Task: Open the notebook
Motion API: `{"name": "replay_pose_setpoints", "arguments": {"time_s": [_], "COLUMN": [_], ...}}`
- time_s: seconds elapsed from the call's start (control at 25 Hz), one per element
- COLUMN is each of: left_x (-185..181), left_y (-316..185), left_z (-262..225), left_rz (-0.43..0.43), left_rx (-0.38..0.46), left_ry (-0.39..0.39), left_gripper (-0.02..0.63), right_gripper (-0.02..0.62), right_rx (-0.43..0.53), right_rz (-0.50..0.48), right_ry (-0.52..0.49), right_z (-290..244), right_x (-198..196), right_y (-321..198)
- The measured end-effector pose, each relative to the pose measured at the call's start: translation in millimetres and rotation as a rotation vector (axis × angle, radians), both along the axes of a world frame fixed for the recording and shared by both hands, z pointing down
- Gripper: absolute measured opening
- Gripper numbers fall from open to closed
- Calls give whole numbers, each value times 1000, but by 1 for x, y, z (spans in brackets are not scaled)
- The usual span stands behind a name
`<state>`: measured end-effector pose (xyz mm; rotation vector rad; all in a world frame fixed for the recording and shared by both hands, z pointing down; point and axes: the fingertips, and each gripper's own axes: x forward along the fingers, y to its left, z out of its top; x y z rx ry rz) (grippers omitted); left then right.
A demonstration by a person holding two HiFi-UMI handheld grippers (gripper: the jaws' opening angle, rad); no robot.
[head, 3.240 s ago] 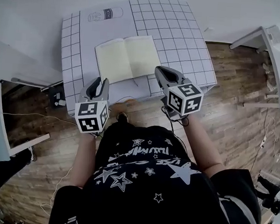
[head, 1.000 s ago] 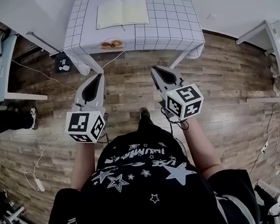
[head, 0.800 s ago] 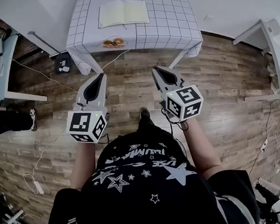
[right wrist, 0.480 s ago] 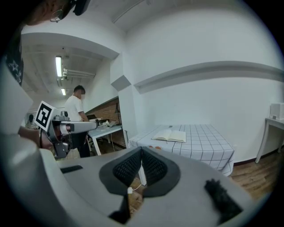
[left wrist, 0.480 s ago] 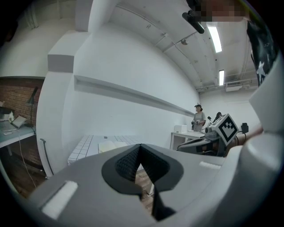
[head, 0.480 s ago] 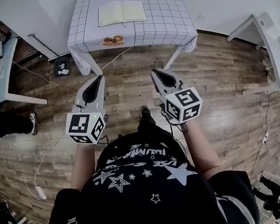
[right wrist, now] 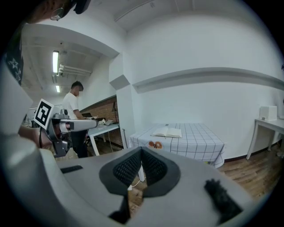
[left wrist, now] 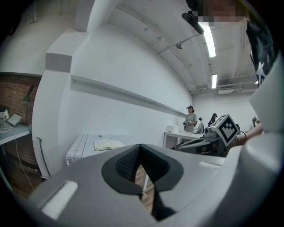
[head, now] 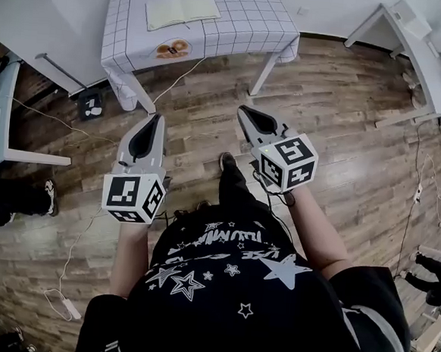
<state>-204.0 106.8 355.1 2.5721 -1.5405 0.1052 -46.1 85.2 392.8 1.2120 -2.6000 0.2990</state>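
The notebook (head: 182, 7) lies open, pages up, on the grid-patterned desk (head: 248, 14) at the top of the head view. It is well apart from both claws, which hang over the wooden floor (head: 348, 105) in front of the person. The left claw (head: 156, 118) is clenched on nothing, its pads pressed together. The right claw (head: 245, 111) is likewise clenched and empty. Both point towards the desk, and the notebook shows far beyond their tips in the left gripper view (left wrist: 108, 144) and the right gripper view (right wrist: 167, 132). Three seconds ago the claws hovered at the desk's near edge, just beside the already open notebook. Since then they have drawn back and the desk has receded.
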Motion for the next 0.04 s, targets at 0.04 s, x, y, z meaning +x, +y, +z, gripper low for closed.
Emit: {"name": "replay_pose_setpoints", "arguments": {"time_s": [0.04], "left_x": [-1], "left_y": [4], "left_z": [1], "left_rz": [4], "left_rx": [-2], "left_ry": [0], "left_gripper": [9], "right_gripper": [17], "right_rx": [-2], "right_rz": [3], "right_ry": [2], "right_z": [1], "right_x": [-1], "right_y": [5]}}
